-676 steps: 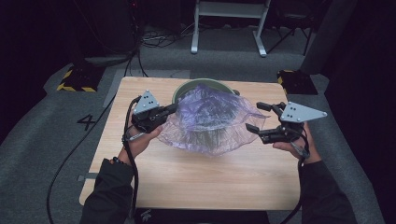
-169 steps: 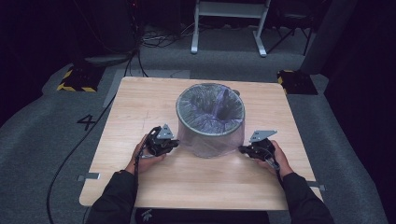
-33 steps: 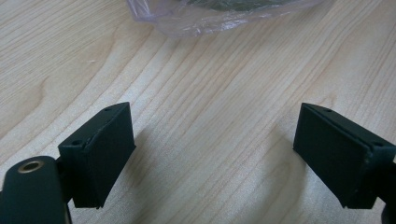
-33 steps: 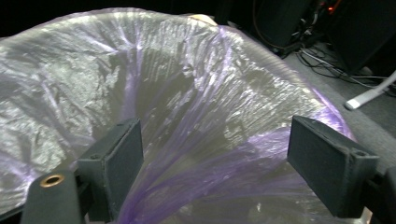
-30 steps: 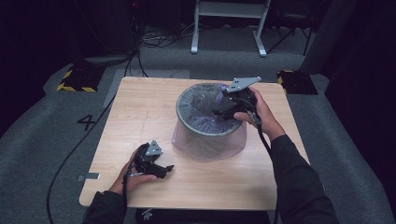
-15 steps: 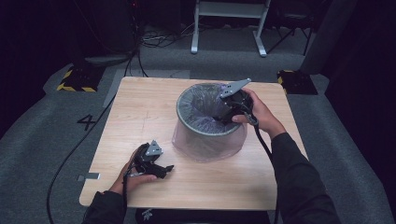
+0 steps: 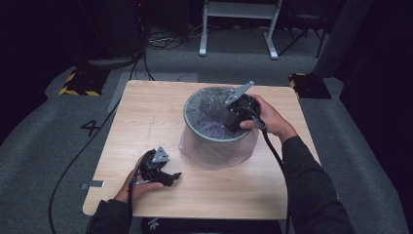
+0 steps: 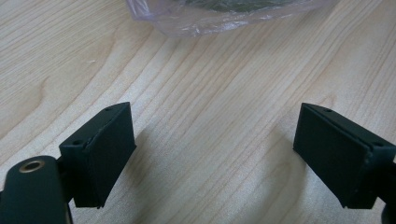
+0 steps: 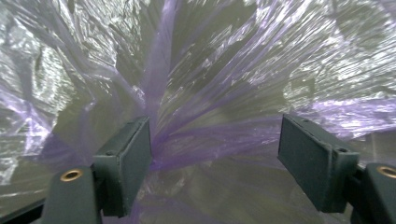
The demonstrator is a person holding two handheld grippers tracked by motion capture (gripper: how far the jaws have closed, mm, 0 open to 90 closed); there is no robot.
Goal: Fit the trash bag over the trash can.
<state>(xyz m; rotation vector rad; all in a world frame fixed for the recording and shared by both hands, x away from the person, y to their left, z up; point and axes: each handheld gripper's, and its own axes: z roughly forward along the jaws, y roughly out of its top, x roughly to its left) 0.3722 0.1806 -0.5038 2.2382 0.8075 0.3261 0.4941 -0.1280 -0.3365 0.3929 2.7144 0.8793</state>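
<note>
A round grey bin [image 7: 194, 127] stands in the middle of the wooden table [image 7: 146, 112]. A clear, purple-tinted plastic bag [image 7: 214, 155] lines it and hangs down over its outside. My right gripper [image 7: 228, 125] reaches down into the bin from the right rim. Its jaws are open and have just been closing a little. Gathered folds of the bag [image 9: 210, 70] lie between them [image 9: 215, 158], and the pads do not press on the film. My left gripper [image 7: 171, 177] rests open on the table at the front left, with bare wood between its jaws [image 8: 215, 158]. The bag's hem [image 8: 210, 18] lies just ahead of it.
The table ends close behind the left hand at the front edge. Grey floor surrounds the table, with yellow-and-black striped blocks [image 7: 78, 84] at the back left and back right. A white metal stand [image 7: 238, 22] and cables lie beyond the far edge.
My right gripper has tipped slightly deeper into the bin and its jaws have narrowed a little. The left hand and gripper have stayed where they were.
</note>
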